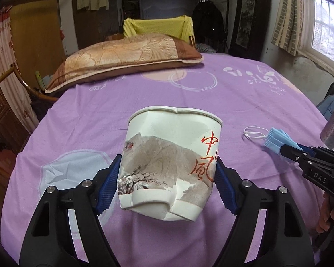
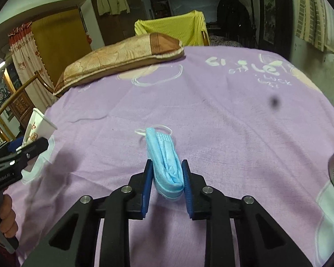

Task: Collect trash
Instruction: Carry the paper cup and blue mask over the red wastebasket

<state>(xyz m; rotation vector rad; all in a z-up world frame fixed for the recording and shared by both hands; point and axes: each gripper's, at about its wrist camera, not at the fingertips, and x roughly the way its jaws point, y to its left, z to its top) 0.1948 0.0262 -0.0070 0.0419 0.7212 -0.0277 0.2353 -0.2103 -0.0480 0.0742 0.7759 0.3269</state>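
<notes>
- Purple bedsheet (image 1: 144, 93) covers the bed; a brown pillow (image 1: 122, 57) lies at its far edge.
- Left gripper (image 1: 167, 178) clamps a crumpled paper cup (image 1: 167, 155).
- Right gripper (image 2: 167, 173) pinches a folded blue face mask (image 2: 164, 155).

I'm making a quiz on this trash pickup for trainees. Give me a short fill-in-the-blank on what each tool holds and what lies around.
1. The left tool is shut on a crumpled paper ____.
2. The right tool pinches a folded blue face ____.
3. The bedsheet under both is ____ in colour.
4. At the far end of the bed lies a brown patterned ____.

Missing words: cup; mask; purple; pillow
</notes>
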